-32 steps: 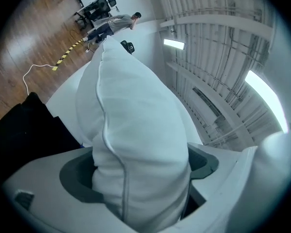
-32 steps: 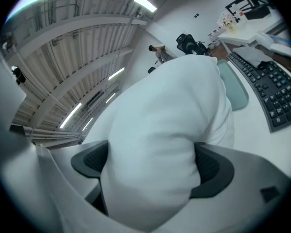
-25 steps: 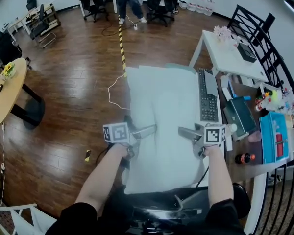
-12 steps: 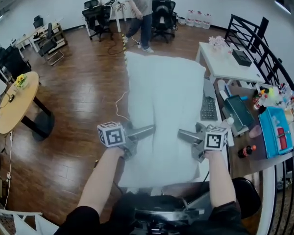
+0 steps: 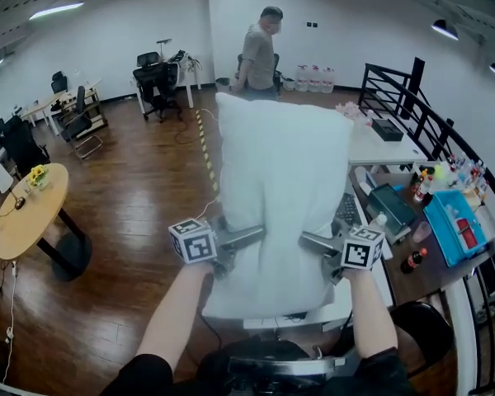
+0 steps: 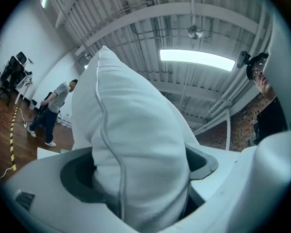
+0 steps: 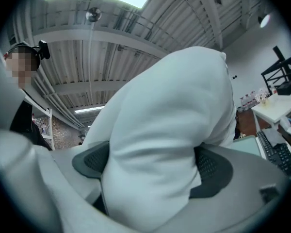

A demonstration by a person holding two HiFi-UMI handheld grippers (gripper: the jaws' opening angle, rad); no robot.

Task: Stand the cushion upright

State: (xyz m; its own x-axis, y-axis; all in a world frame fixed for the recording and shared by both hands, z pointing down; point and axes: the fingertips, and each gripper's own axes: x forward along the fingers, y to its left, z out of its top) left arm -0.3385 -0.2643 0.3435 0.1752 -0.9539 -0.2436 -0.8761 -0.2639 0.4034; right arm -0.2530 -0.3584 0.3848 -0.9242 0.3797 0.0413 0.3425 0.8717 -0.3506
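Note:
A large white cushion (image 5: 280, 188) is held up in front of me, its long side nearly vertical and its top edge tilted away. My left gripper (image 5: 252, 236) is shut on the cushion's left edge, low down. My right gripper (image 5: 311, 242) is shut on its right edge at the same height. In the left gripper view the cushion (image 6: 131, 149) bulges between the two dark pads, its seam running up the middle. In the right gripper view the cushion (image 7: 160, 149) fills the gap between the pads and is squeezed there. The cushion's lower edge hangs above a white table (image 5: 330, 312).
A desk (image 5: 384, 147) with a keyboard (image 5: 344, 211), a dark box (image 5: 392, 205), a blue tray (image 5: 455, 231) and bottles stands at the right by a black railing (image 5: 421, 114). A round wooden table (image 5: 21, 213) is at the left. A person (image 5: 260, 52) stands at the back.
Both grippers have lifted the cushion from lying flat on the table to standing nearly upright. The head view has tipped up, so the far wall and ceiling now show.

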